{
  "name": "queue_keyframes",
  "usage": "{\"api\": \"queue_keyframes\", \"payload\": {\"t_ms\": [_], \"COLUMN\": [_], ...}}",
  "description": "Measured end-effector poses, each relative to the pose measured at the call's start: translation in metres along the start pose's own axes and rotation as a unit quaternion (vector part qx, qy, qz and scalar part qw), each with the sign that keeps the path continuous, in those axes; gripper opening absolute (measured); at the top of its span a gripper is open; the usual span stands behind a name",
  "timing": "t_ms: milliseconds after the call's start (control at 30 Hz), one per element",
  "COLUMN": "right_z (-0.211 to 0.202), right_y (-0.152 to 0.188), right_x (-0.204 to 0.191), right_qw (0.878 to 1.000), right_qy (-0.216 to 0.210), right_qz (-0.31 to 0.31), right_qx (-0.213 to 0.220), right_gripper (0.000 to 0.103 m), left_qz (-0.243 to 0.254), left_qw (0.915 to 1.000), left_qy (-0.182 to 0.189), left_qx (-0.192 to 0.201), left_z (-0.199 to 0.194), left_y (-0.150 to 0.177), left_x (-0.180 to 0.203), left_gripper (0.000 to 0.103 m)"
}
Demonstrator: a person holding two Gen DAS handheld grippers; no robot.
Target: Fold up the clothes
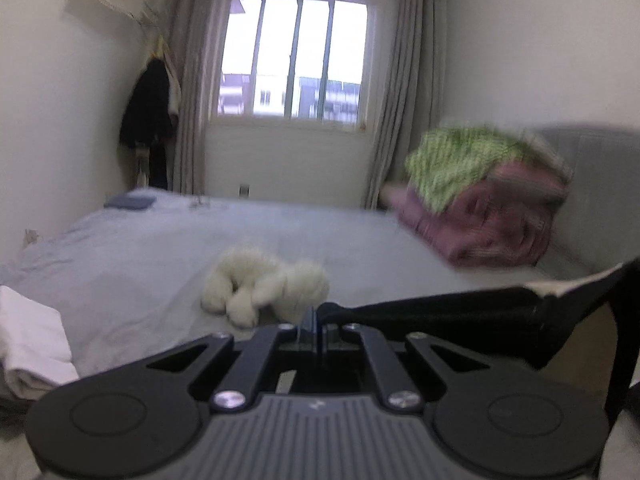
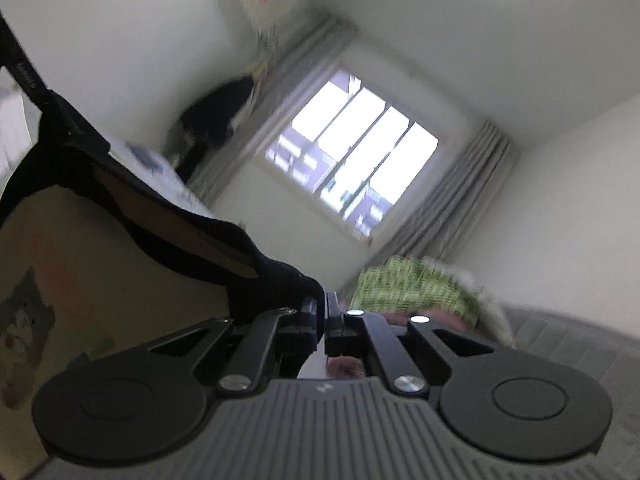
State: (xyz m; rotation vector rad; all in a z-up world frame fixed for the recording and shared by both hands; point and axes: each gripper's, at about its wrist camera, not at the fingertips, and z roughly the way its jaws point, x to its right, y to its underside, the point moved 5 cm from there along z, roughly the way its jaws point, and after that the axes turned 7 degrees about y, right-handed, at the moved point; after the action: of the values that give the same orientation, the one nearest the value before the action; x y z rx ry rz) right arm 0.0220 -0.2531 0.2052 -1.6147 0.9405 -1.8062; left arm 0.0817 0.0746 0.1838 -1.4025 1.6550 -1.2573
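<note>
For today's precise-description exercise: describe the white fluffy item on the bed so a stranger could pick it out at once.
Start from the grey bed under the window. Near its front edge, just beyond the left gripper, lies the fluffy white item. Unlike the smooth white cloth at the left, it is furry and lumpy.

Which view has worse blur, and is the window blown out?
Right wrist: worse, whole room smeared and tilted; window panes clipped white. Left wrist: milder blur, strongest on the green and pink pile; window also overexposed. Both show fisheye vignetting at the corners.
</note>
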Motion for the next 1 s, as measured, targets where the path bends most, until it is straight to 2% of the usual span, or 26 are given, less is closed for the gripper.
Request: {"api": "queue_keyframes", "payload": {"t_ms": [233, 400, 467, 567, 633, 700, 767, 867, 1000], "right_z": [0.109, 0.162, 0.178, 0.199, 0.189, 0.179, 0.164, 0.132, 0.082], "right_y": [0.032, 0.052, 0.063, 0.087, 0.097, 0.107, 0.109, 0.105, 0.105], "right_x": [-0.029, -0.058, -0.075, -0.107, -0.117, -0.126, -0.120, -0.093, -0.059], "right_qw": [0.996, 0.991, 0.988, 0.979, 0.973, 0.965, 0.962, 0.962, 0.954], "right_qy": [-0.002, 0.001, 0.000, -0.020, -0.046, -0.072, -0.075, -0.064, -0.067], "right_qz": [0.011, 0.006, -0.001, -0.010, 0.011, 0.031, 0.051, 0.079, 0.131], "right_qx": [-0.083, -0.131, -0.156, -0.203, -0.228, -0.252, -0.256, -0.252, -0.262], "right_gripper": [0.001, 0.001, 0.001, 0.002, 0.003, 0.011, 0.031, 0.034, 0.038], "left_qz": [0.059, 0.081, 0.083, 0.048, 0.026, 0.018, 0.011, -0.004, 0.004], "left_qw": [0.9954, 0.9882, 0.9848, 0.9797, 0.9782, 0.9788, 0.9800, 0.9817, 0.9833], "left_qy": [-0.033, -0.056, -0.059, -0.052, -0.042, -0.035, -0.032, -0.024, -0.024], "left_qx": [-0.068, -0.117, -0.141, -0.187, -0.202, -0.201, -0.196, -0.189, -0.181], "left_z": [0.118, 0.184, 0.207, 0.235, 0.239, 0.232, 0.217, 0.190, 0.139], "left_y": [0.006, 0.033, 0.048, 0.070, 0.079, 0.083, 0.084, 0.084, 0.090], "left_x": [0.006, 0.000, -0.003, -0.014, -0.022, -0.028, -0.035, -0.042, -0.044], "left_gripper": [0.002, 0.002, 0.003, 0.013, 0.024, 0.035, 0.043, 0.051, 0.059]}}
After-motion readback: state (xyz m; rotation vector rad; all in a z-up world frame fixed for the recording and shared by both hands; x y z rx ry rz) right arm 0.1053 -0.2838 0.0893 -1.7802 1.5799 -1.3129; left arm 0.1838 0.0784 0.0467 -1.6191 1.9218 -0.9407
